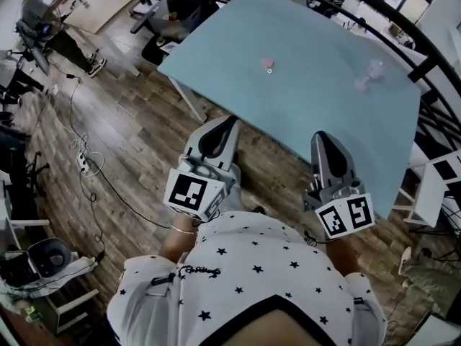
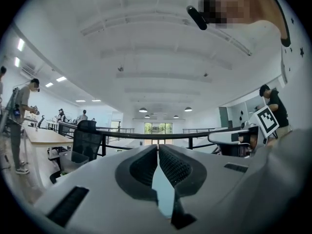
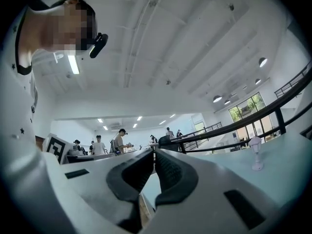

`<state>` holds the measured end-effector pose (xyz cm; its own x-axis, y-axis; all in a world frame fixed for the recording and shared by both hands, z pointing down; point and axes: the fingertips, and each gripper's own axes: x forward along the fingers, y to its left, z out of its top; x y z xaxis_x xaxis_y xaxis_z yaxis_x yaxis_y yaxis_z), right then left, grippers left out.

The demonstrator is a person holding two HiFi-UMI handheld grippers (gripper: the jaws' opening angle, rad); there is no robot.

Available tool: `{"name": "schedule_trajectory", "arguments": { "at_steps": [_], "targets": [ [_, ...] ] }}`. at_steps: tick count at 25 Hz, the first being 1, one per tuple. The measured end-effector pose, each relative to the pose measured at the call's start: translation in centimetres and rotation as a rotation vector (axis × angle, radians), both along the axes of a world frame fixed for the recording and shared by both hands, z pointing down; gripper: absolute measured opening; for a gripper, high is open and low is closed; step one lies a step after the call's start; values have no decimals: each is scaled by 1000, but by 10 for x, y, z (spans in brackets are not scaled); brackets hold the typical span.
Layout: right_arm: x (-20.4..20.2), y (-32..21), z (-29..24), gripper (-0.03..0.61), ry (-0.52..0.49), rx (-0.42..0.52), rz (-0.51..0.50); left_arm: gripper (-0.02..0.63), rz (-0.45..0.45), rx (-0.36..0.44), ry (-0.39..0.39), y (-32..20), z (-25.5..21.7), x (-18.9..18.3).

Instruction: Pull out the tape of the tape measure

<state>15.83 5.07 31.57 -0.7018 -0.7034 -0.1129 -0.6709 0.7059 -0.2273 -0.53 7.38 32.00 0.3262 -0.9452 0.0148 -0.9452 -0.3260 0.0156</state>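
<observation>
Steeply from above, shows a person in a white shirt [image 1: 245, 265] printed with small black stars, standing on a wooden floor [image 1: 130, 121] at the near edge of a light blue counter [image 1: 324, 114]. Holds the left hand-held gripper [image 1: 229, 124] and the right hand-held gripper [image 1: 320, 137] close to the chest, side by side, both pointing toward the counter.

Left hand-held gripper: dark ribbed pads pressed together at the tips, nothing between them. Carries a white cube with a black square marker [image 1: 193, 193] at its rear. Right hand-held gripper: likewise closed tip to tip and empty. Carries its own marker cube [image 1: 347, 216].

Further out, near the middle of the counter: the tape measure [image 1: 267, 64], a small round pink case, lying alone, well apart from both hand-held grippers and untouched. Toward the counter's far right: a small pale stemmed object [image 1: 371, 72], too small to tell more.

Around the counter: a black office chair [image 1: 189, 2] at the far end, a black railing [image 1: 425, 56] along the right, and a white power strip [image 1: 83, 163] with trailing cables on the floor at left.
</observation>
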Motion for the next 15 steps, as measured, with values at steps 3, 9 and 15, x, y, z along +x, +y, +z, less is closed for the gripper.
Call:
{"name": "schedule_trajectory", "arguments": {
  "at_steps": [3,9,15],
  "targets": [
    [-6,-19,5,9,19,0,54,34,51,4,10,-30,4,-8],
    [-28,-66,19,11,43,-30,144,34,133,-1,20,-91,16,-35],
    [-63,-125,20,12,52,-53,197,34,196,-4,-1,-161,13,-62]
  ]
}}
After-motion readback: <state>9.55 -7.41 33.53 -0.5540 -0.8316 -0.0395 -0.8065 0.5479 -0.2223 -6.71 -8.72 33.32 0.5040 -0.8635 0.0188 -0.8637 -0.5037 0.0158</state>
